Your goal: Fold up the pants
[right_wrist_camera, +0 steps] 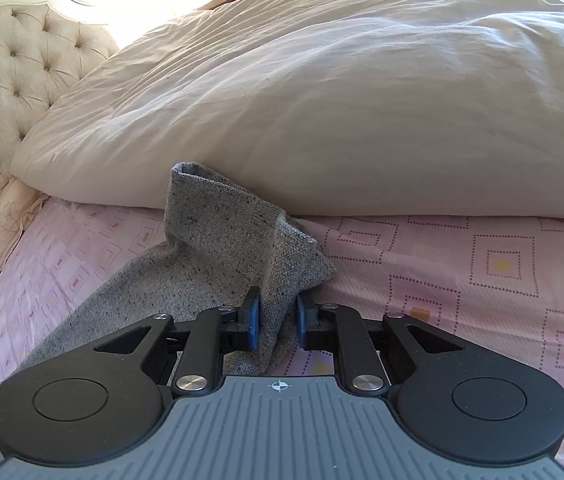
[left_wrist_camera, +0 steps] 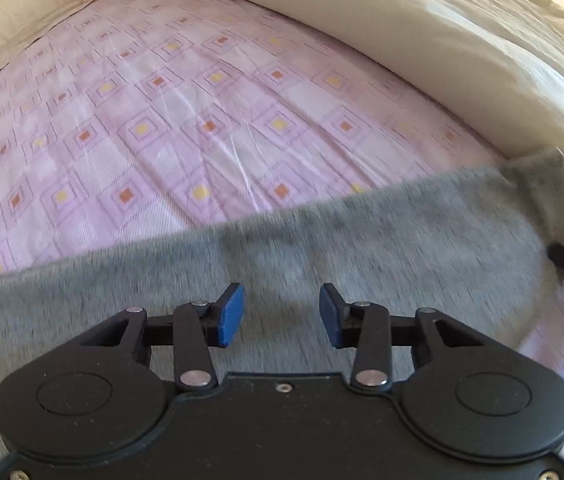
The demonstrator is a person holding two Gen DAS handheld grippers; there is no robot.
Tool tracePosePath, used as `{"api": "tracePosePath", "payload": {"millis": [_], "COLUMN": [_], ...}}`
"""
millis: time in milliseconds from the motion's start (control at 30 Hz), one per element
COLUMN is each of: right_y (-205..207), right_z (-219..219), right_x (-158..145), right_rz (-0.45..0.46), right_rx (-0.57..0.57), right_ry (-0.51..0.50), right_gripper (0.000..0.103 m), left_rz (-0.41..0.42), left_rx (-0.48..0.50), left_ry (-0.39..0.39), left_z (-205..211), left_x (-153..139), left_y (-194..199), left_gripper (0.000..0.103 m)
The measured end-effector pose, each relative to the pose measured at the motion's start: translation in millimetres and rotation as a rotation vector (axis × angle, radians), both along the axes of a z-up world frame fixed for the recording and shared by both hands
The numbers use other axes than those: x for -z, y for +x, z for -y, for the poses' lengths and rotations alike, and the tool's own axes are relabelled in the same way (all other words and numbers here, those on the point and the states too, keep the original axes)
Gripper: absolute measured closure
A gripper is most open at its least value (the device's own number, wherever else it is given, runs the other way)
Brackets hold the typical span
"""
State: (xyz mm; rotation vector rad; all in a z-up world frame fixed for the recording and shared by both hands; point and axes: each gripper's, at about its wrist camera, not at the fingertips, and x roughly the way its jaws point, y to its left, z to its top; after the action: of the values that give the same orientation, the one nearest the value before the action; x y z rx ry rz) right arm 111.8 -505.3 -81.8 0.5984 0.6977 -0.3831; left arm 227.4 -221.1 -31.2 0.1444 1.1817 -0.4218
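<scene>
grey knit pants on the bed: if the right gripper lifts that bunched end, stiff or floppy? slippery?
Probably floppy: the grey knit pants crumple into folds above the right gripper. Likely not slippery: the weave looks coarse. The rest would probably drag along the pink patterned sheet.

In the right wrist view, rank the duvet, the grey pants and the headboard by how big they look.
1. duvet, largest by far
2. grey pants
3. headboard
Pants and headboard look close; the pants lie nearer the camera, so that order is unsure.
</scene>
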Motion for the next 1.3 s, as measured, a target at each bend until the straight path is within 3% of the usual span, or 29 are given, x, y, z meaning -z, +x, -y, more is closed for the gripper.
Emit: {"api": "tracePosePath", "payload": {"millis": [200,300,400,500,733,933,1067,1167,1300], "right_y": [2.4,6.5,14.2,18.2,13.9,23.4,34.0,38.4,36.0], "right_z": [0.3,1.6,1.4,-5.1,-45.8,-127.8,-211.2,-279.5,-366.3], "right_x": [-2.1,-3.9,-8.6,-17.0,-71.0,-134.7,-161.7,-152.0,-95.9], "right_rz": [-0.012,-0.028,-0.061,-0.079,0.023,0.123,0.182,0.189,0.123], "right_rx": [-0.01,-0.013,-0.018,-0.03,-0.097,-0.294,-0.512,-0.671,-0.854], "right_ry": [-0.001,0.004,0.0,-0.033,-0.132,-0.281,-0.391,-0.448,-0.458], "right_gripper": [0.086,0.086,0.086,0.088,0.089,0.089,0.089,0.089,0.089], "left_rz": [-0.05,-0.048,-0.051,-0.069,0.011,0.054,0.052,0.04,0.035], "left_rx": [0.052,0.089,0.09,0.04,-0.078,-0.197,-0.258,-0.302,-0.339], "left_ry": [-0.042,0.05,0.051,-0.02,-0.045,-0.019,-0.017,-0.027,-0.03], "left_z": [-2.4,10.6,11.1,-14.5,-109.4,-196.6,-240.4,-266.0,-290.3], "left_x": [1.3,16.0,12.2,-7.6,-61.0,-72.6,-64.7,-56.3,-45.9], "left_y": [-30.7,-34.0,-31.3,-25.5,-31.6,-40.1,-46.4,-52.4,-58.9], "left_gripper": [0.054,0.05,0.054,0.057,0.057,0.057,0.057,0.057,0.057]}}
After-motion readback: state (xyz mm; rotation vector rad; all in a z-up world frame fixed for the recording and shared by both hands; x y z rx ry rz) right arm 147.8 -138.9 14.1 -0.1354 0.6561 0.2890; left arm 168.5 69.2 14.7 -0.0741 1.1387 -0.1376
